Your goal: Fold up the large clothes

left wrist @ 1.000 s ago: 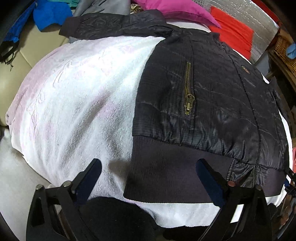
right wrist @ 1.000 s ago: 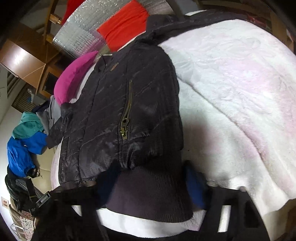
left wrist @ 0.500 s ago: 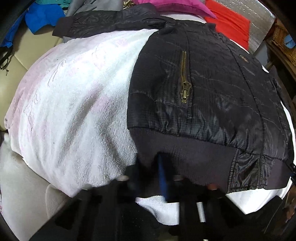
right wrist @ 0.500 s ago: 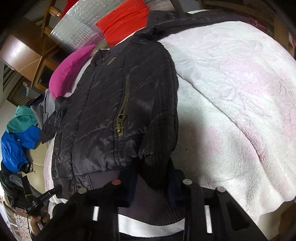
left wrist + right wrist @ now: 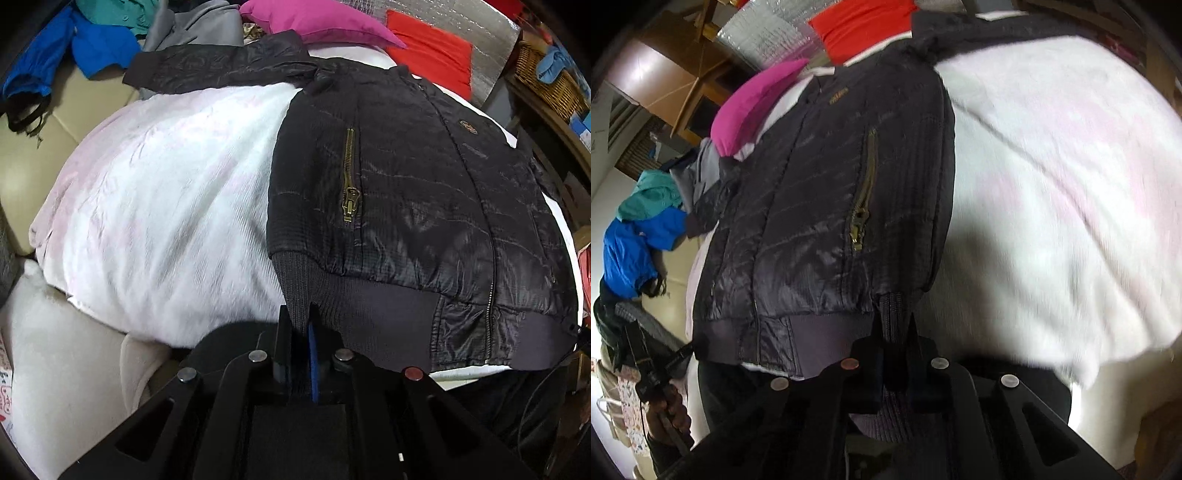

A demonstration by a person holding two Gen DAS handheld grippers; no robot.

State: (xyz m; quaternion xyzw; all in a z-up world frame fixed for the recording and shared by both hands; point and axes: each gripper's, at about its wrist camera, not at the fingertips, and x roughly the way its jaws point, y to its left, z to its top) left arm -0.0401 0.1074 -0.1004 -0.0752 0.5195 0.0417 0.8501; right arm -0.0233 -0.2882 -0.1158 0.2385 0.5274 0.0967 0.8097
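A black quilted jacket (image 5: 406,184) with brass pocket zippers lies front-up on a white and pink blanket (image 5: 166,203); one sleeve stretches out to the far left. My left gripper (image 5: 300,317) is shut on the near left corner of the jacket's ribbed hem (image 5: 369,314), which bunches up between the pads. In the right wrist view the jacket (image 5: 812,221) runs away up the frame. My right gripper (image 5: 897,328) is closing its jaws the last bit, with the pads pressing on the hem's right corner (image 5: 892,310). A hand (image 5: 670,410) with the other gripper shows at lower left.
Behind the jacket lie a pink cushion (image 5: 317,18), a red cloth (image 5: 432,51) on silver foil, and blue and teal garments (image 5: 92,44) on a beige sofa (image 5: 55,122). A wicker basket (image 5: 546,77) stands at the far right. A pale cushion (image 5: 74,369) lies below the blanket's edge.
Both grippers went from open, straddling the ribbed hem, to shut on its two corners. The pinched corners have bunched up and lifted slightly off the blanket.
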